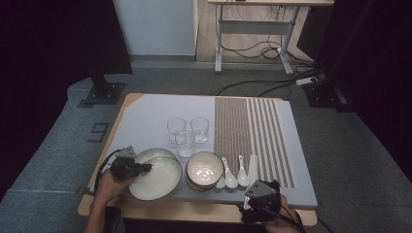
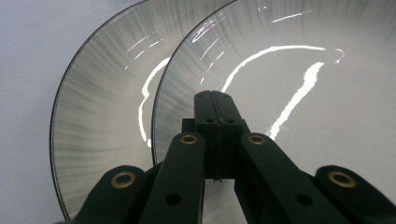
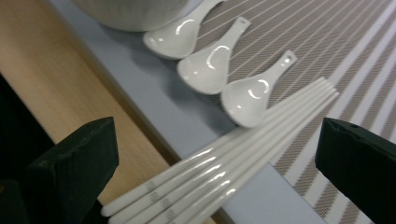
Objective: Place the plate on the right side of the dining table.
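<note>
Chopsticks (image 3: 219,175), white and bundled, lie right between the right gripper (image 3: 210,154)'s spread jaws, ends cut off at the frame edge, just below three spoons (image 3: 212,70), while the left gripper (image 2: 215,100), pressed together, sits over the front plate (image 2: 303,93).

Plates (image 1: 156,175): two, white inside, fine grey streaks running to a thin dark rim.
Bowls (image 1: 204,169), just right of the plates: glossy white inside, dark rim.
Spoons (image 3: 208,67), right of the bowls: three, plain glossy white.
Chopsticks (image 3: 219,175), beside the spoons: white, small grey marks near one end.
Glasses (image 1: 186,131), behind the plates: three, clear.
Mat (image 1: 150,116): pale blue-grey under the plates, brown-and-white stripes (image 1: 252,131) to the right.
Left gripper (image 2: 215,100), right gripper (image 3: 215,154): black.
</note>
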Tool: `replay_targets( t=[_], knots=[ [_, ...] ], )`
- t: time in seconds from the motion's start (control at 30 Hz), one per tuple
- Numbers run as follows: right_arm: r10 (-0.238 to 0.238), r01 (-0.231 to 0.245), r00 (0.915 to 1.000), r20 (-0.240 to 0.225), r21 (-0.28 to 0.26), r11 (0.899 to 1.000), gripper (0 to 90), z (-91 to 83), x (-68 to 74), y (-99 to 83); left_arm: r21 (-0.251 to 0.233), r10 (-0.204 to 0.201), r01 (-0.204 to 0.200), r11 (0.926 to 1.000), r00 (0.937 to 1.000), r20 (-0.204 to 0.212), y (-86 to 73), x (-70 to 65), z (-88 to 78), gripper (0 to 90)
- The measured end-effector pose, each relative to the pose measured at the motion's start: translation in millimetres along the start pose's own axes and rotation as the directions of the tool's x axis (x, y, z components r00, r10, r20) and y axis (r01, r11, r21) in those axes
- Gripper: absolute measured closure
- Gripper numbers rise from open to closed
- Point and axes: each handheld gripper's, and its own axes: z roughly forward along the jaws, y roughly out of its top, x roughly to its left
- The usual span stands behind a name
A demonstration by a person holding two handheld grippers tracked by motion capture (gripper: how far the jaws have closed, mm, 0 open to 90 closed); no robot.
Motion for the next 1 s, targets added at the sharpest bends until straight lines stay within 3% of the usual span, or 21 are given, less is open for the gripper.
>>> replay_targets(
  t=[0.2,0.23,0.33,0.4,0.67,0.87,0.97,1.0],
  knots=[
    [-0.056,0.057,0.9983,-0.016,0.007,0.998,1.6,4.7,15.9,7.7,-0.001,-0.002,0.002,1.0,1.0,0.0,-0.1,0.0,0.0,90.0],
    [-0.076,0.077,0.9962,-0.044,0.014,0.997,3.4,6.6,21.0,10.9,-0.001,-0.003,0.003,1.0,1.0,0.001,-0.1,0.0,0.0,90.0],
    [-0.098,0.099,0.9938,-0.052,0.018,0.995,3.4,8.4,27.1,14.0,-0.001,-0.003,0.003,1.0,1.0,0.002,-0.1,0.1,0.0,90.0],
    [-0.14,0.141,0.9891,-0.046,0.019,0.99,3.4,11.3,35.2,17.7,0.0,-0.003,0.003,1.0,1.0,0.002,-0.1,0.2,0.0,90.0],
    [-0.151,0.153,0.9852,-0.081,0.011,0.988,3.6,16.7,51.1,27.1,0.0,-0.003,0.003,1.0,1.0,0.003,-0.2,0.3,-0.1,90.0],
    [-0.2,0.201,0.9741,-0.106,0.0,0.98,0.0,20.0,65.3,32.7,-0.001,-0.003,0.003,1.0,1.0,0.004,-0.3,0.5,0.0,90.0],
    [-0.262,0.267,0.9592,-0.106,0.033,0.963,0.0,27.5,76.7,34.7,-0.002,-0.004,0.004,1.0,1.0,0.005,-0.4,0.5,0.0,90.0],
    [-0.262,0.267,0.9592,-0.106,0.033,0.963,0.0,27.5,76.7,34.7,-0.002,-0.004,0.004,1.0,1.0,0.005,-0.4,0.5,0.0,90.0]
  ],
)
